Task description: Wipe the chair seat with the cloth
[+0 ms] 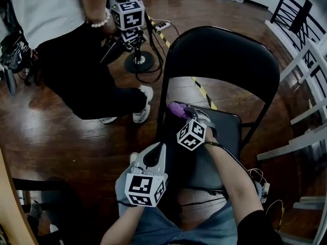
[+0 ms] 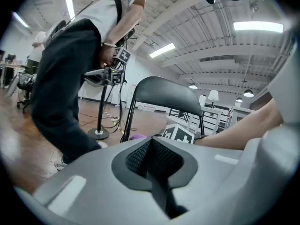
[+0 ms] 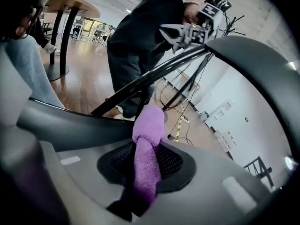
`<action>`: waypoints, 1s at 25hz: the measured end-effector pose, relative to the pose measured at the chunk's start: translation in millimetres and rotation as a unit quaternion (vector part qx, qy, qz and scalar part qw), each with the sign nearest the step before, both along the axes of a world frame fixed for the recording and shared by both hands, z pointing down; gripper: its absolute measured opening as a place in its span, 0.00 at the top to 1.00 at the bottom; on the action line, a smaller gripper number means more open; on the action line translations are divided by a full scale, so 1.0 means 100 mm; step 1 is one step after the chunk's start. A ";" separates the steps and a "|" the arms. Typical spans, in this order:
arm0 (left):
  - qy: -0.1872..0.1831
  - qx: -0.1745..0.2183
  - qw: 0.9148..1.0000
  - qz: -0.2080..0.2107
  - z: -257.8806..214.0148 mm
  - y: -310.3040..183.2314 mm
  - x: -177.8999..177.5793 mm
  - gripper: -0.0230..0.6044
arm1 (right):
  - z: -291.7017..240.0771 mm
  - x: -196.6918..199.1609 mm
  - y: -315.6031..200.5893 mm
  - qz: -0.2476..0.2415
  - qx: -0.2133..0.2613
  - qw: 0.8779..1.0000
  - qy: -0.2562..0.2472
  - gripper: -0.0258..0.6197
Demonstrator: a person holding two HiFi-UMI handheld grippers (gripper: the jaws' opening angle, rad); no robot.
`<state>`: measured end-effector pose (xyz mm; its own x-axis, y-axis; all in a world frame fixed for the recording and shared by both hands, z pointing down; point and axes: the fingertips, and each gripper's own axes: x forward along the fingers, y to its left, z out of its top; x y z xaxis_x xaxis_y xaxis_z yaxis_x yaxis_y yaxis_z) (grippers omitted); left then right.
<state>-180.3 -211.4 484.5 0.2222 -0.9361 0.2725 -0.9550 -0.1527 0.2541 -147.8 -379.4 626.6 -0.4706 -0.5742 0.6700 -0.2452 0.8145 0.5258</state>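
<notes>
A black folding chair stands in front of me, its seat (image 1: 227, 131) dark and its backrest (image 1: 219, 55) beyond. My right gripper (image 1: 185, 112) is over the seat's far left corner, shut on a purple cloth (image 1: 177, 109). In the right gripper view the cloth (image 3: 146, 153) is bunched between the jaws and sticks out past them. My left gripper (image 1: 154, 156) hangs at the seat's left edge, nearer to me, shut with nothing in it (image 2: 151, 146). From the left gripper view the backrest (image 2: 161, 90) and a bit of the cloth (image 2: 137, 137) show ahead.
A person in a white shirt and black trousers (image 1: 76, 70) stands left of the chair and holds another marked gripper (image 1: 127, 15). A stand base (image 1: 139, 62) with cables is behind the chair. White railings (image 1: 306, 86) run along the right, and a wooden table edge (image 1: 7, 203) lies at the left.
</notes>
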 end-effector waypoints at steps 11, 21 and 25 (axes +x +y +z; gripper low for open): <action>-0.001 0.022 1.000 -0.009 -0.22 0.31 0.02 0.96 | 0.00 -0.02 0.84 -0.015 -0.019 1.000 -0.017 0.83; -0.003 0.034 0.999 -0.020 -0.38 0.62 0.00 0.96 | -0.09 0.00 1.69 -0.029 -0.033 0.998 -0.040 0.83; -0.003 0.037 0.999 -0.028 -0.39 0.71 -0.03 0.96 | -0.10 0.00 2.02 -0.040 -0.033 0.997 -0.050 0.83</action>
